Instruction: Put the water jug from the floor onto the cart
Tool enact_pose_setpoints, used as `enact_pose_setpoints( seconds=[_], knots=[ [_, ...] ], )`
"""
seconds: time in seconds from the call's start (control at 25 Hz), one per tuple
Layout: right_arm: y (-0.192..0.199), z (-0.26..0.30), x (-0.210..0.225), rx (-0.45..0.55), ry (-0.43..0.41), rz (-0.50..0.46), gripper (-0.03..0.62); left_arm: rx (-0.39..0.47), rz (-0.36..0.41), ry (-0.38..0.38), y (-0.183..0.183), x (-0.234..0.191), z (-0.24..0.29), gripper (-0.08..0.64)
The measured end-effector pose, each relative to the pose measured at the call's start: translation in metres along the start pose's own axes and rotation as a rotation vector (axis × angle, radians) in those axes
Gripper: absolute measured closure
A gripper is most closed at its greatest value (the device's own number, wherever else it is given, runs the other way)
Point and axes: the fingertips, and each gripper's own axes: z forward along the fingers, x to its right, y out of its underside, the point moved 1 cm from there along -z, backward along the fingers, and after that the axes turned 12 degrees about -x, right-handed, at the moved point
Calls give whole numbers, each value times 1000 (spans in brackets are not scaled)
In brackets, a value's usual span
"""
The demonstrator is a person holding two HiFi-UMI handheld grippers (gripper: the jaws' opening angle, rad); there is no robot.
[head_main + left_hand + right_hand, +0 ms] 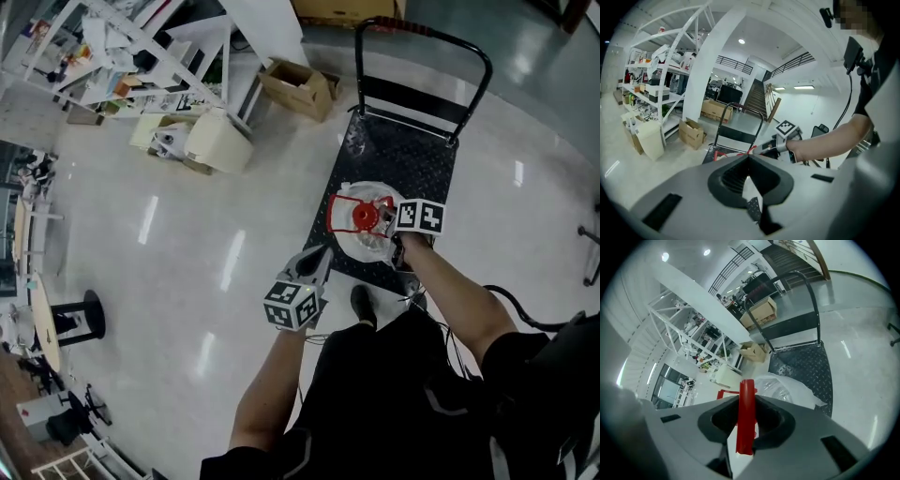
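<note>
Where the floor lies nearest, shoe (362, 305): black, just beside the near edge of the cart (412, 155).
Left gripper (325, 253): jaws together, tips meeting, nothing between; near the cart's near left corner, apart from the water jug (364, 246).
Right gripper (387, 214): jaws narrow, pressed on the red handle (746, 420), an upright strip between the pads.
Water jug: clear, wrapped in thin plastic, red cap on top; over the near part of the cart deck; resting or lifted, cannot tell.
Cart: black patterned deck, black push bar upright at the far end.
Cardboard box (298, 86): open, on the floor beyond the cart, to the left.
Shelves (122, 52): white, cluttered, farthest left.
</note>
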Motion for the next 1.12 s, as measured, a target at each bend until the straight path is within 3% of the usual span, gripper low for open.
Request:
enact_pose_setpoints(
  seconds=[0.24,0.44,0.64,0.8,1.0,1.12],
  knots=[
    [16,46,-6,-36,10,29,509,-9,-51,-3,21,-28,-11,563],
    [6,52,-3,-16,4,17,509,-26,-86,0,36,-41,-14,563],
    [-3,38,42,18,59,94,509,-35,-76,38,35,-31,1,563],
    [-1,31,74,35,18,178,509,-32,-70,90,30,-16,8,563],
    [-1,31,92,33,25,128,508,-64,-45,86,28,-2,16,563],
    [-5,23,92,63,-17,72,454,-17,-35,80,21,1,17,563]
  ],
)
